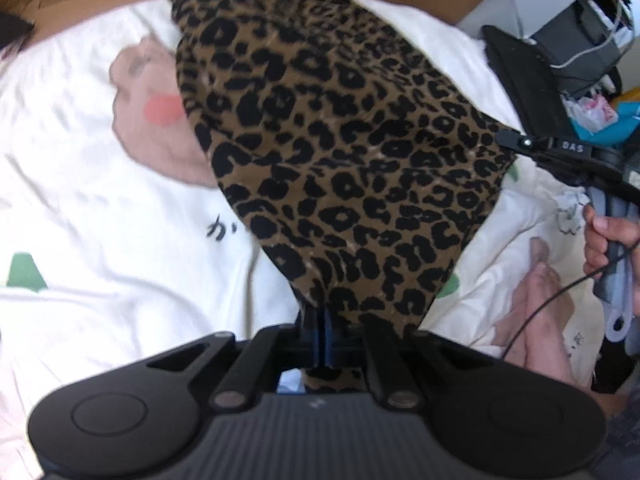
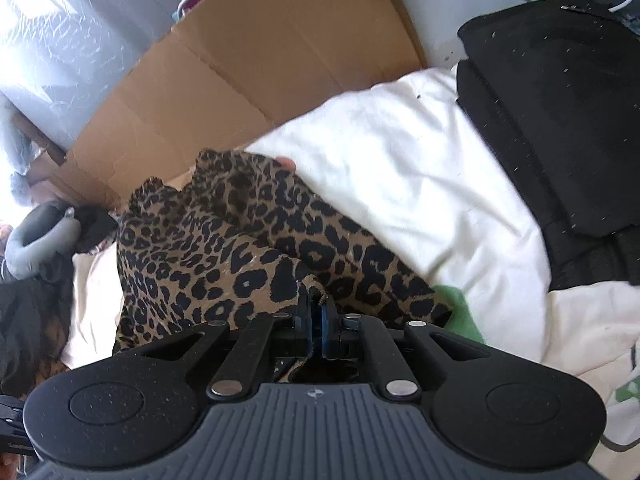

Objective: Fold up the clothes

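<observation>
Both black tongs are clamped on the brown leopard-print fabric garment (image 1: 340, 152): left tongs (image 1: 322, 320) pinch one edge, right tongs (image 2: 316, 316) another, lifting it above a white printed bedsheet (image 1: 100, 208) beside brown cardboard (image 2: 248, 60).

Bright daylight, glare at upper left, soft blur, fisheye-bent edges.

Right gripper (image 2: 316, 308): jaws closed, pinching a fold of cloth.
Leopard-print garment (image 2: 224, 248): bunched, lying on the bedding ahead of the gripper.
White bedding (image 2: 400, 168): wrinkled, green print beside the garment.
Cardboard sheet (image 2: 256, 52): behind the bedding.
Black fabric (image 2: 560, 128): on the bedding, right.
</observation>
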`<state>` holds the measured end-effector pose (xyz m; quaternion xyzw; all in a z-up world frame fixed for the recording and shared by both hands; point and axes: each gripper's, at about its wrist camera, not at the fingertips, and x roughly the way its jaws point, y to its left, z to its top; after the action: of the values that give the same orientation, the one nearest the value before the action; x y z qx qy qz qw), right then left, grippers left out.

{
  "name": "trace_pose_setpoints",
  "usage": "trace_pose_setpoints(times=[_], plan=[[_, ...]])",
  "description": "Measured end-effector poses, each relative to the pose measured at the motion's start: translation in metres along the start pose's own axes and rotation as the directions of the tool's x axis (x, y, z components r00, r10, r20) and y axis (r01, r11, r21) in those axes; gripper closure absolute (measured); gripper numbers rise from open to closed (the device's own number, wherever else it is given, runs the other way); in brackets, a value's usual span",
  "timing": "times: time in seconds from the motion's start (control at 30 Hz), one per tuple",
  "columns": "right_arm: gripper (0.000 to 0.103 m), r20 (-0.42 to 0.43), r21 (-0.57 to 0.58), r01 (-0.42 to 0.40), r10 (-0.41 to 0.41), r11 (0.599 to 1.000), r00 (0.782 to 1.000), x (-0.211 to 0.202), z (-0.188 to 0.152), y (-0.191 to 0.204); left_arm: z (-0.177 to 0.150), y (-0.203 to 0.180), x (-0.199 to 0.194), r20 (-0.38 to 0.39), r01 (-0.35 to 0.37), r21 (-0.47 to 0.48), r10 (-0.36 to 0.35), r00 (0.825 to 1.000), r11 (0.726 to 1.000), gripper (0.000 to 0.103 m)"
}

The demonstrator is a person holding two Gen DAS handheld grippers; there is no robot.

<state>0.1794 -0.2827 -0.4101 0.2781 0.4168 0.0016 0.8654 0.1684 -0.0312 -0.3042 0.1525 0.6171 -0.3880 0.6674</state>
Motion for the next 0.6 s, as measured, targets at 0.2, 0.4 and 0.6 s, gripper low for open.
trace_pose_setpoints(times=[0.2,0.4,0.6], plan=[[0.101,0.020,0.001,0.015,-0.015,1.000,1.000,-0.008,0.000,-0.005,0.001,-0.008,-0.006,0.009,0.021,0.044,-0.022,1.000,0.999,0.100],[0.101,0.027,0.028,0.027,-0.028,0.999,0.999,-0.012,-0.005,-0.017,-0.005,0.009,0.002,-0.026,0.026,0.056,-0.025,0.999,0.998,0.099],[0.101,0.030,0.049,0.049,-0.051,0.998,0.998,-0.010,-0.009,-0.029,-0.002,0.013,-0.011,-0.065,0.021,0.096,-0.014,0.998,0.995,0.095]])
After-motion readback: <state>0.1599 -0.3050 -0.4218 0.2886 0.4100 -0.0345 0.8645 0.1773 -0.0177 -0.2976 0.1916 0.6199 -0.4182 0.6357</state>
